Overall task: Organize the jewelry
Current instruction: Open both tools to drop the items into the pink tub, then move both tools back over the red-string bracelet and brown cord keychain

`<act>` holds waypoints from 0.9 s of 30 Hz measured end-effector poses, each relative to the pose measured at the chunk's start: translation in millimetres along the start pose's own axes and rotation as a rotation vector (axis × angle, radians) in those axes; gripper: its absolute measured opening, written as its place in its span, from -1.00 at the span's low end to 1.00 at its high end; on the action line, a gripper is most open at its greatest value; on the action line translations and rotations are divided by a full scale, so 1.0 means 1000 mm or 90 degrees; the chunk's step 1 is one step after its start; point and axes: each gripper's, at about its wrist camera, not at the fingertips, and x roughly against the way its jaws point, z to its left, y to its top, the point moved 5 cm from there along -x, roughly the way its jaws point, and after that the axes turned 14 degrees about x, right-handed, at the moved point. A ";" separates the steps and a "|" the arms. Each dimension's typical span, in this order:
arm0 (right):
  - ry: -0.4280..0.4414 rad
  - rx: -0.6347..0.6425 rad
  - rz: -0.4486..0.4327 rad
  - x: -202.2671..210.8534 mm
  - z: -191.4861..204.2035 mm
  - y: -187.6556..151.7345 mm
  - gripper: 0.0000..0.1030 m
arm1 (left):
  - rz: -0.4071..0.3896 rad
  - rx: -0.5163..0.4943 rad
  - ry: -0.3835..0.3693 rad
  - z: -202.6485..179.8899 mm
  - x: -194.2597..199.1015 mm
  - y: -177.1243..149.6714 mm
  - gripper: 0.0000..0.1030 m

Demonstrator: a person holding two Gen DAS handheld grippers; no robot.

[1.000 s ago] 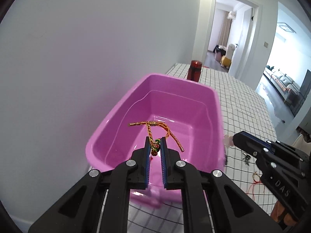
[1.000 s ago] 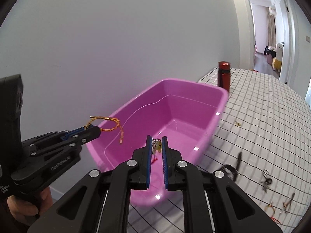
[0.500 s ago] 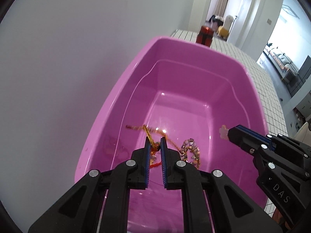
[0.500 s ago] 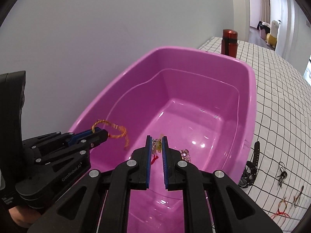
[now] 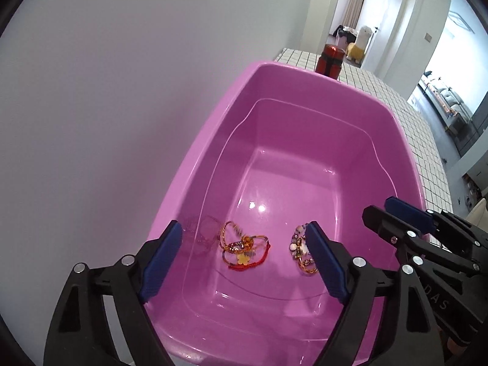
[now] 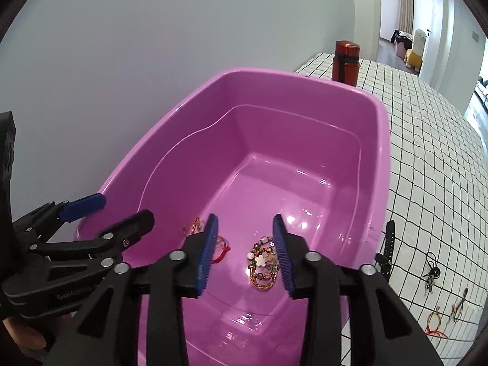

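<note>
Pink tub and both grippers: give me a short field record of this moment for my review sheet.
container: pink tub on a checked tablecloth, against a pale wall
in tub, one pile: gold and red cord bracelets
in tub, other pile: beaded bracelets
left gripper: jaws opening, nothing between the pads
right gripper: jaws opening, nothing gripped
still on the cloth: black strap, several small pieces
behind tub: red bottle

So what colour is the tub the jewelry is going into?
Pink-purple, glossy plastic tub; the left wrist view shows it best.
</note>
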 end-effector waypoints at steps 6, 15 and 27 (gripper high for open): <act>0.001 -0.007 -0.009 0.010 -0.001 -0.003 -0.10 | -0.004 0.012 0.002 0.001 0.006 0.001 0.67; 0.004 -0.015 -0.032 0.034 0.002 -0.014 0.11 | -0.027 0.016 0.014 0.001 0.021 -0.008 0.77; 0.017 -0.041 -0.079 0.085 -0.004 -0.052 0.21 | -0.063 0.013 0.014 -0.019 0.058 -0.039 0.84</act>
